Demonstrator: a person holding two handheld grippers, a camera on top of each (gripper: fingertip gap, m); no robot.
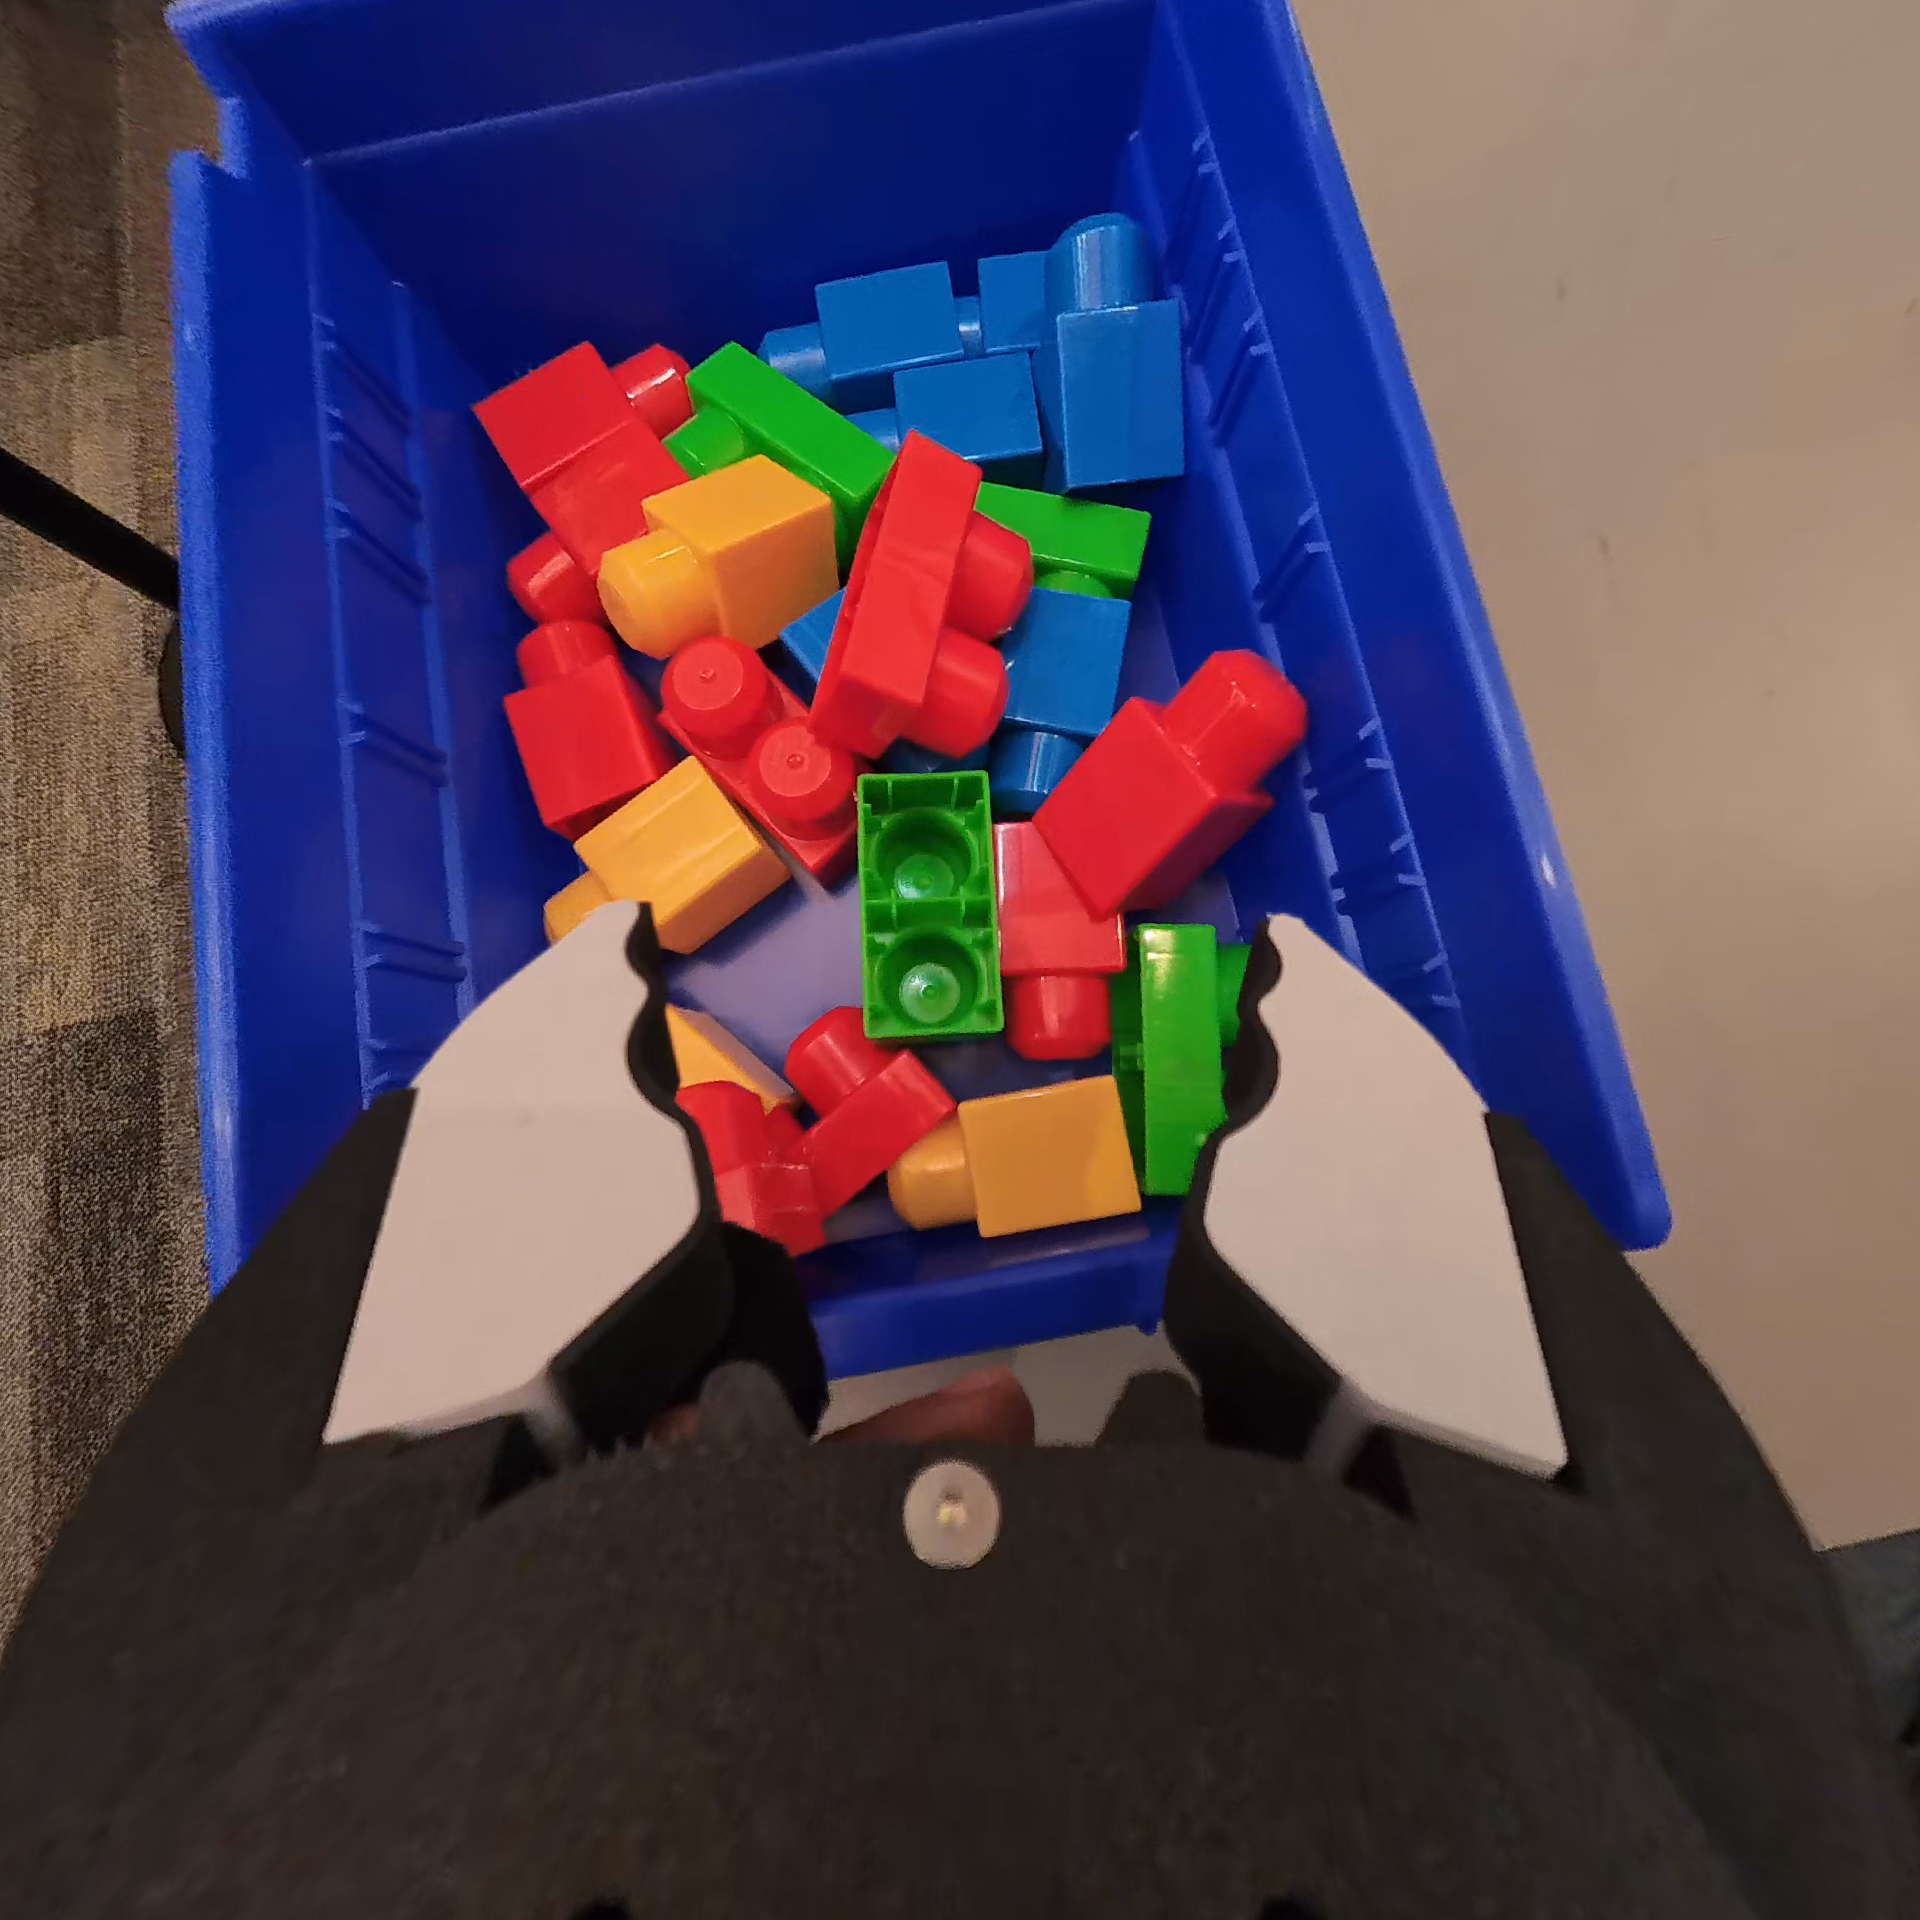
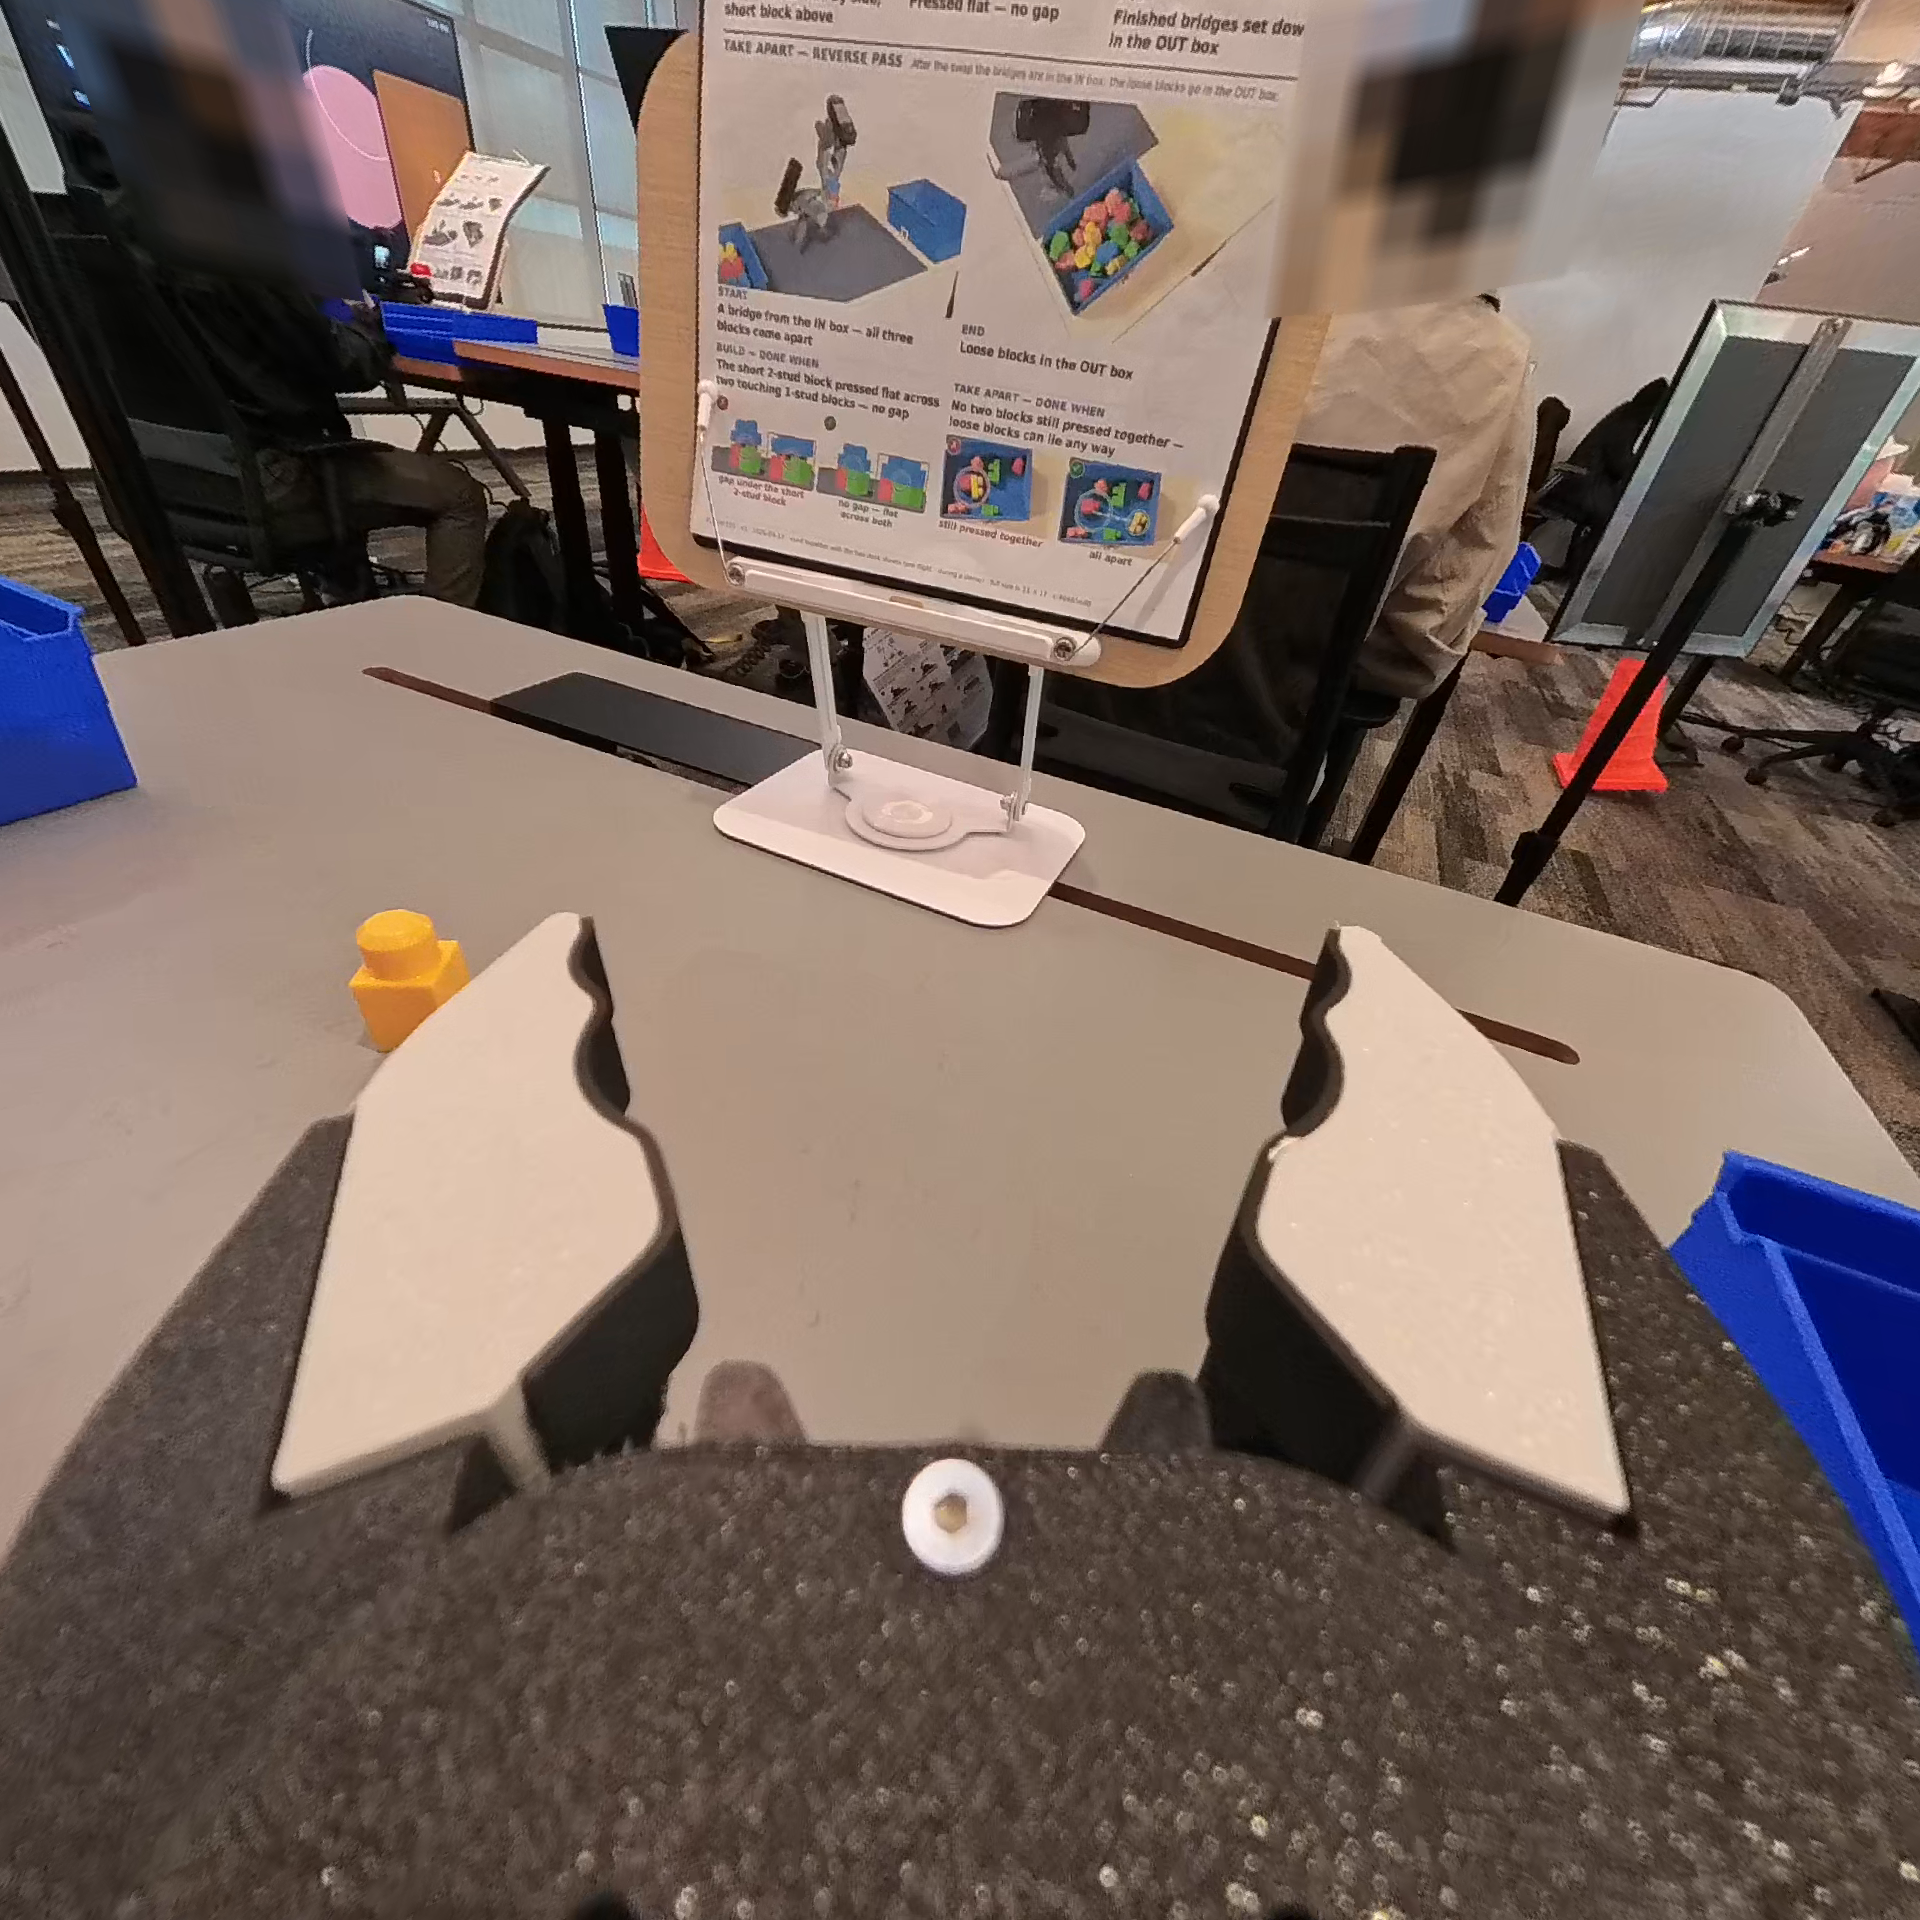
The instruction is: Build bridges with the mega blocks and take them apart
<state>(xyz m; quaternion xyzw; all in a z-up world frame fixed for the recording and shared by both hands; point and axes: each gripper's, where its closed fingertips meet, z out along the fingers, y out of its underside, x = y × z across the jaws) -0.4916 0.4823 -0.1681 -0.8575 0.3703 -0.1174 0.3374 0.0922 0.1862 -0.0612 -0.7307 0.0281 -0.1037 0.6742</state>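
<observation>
In the left wrist view a blue bin [image 1: 270,644] holds several loose red, green, blue and yellow mega blocks. My left gripper [image 1: 951,940] is open and empty above the bin's near end. A green two-stud block [image 1: 930,904] lies bottom up between the fingertips, lower down. A yellow one-stud block [image 1: 1039,1153] lies near the front wall. In the right wrist view my right gripper [image 2: 961,940] is open and empty above the grey table [image 2: 914,1122]. A single yellow one-stud block [image 2: 405,977] stands upright on the table, just left of the left finger.
A white stand [image 2: 904,831] with an instruction sheet [image 2: 987,312] stands at the table's far side. A blue bin [image 2: 1829,1320] is at the right edge and another blue bin [image 2: 52,696] at the far left. People sit at desks behind the table.
</observation>
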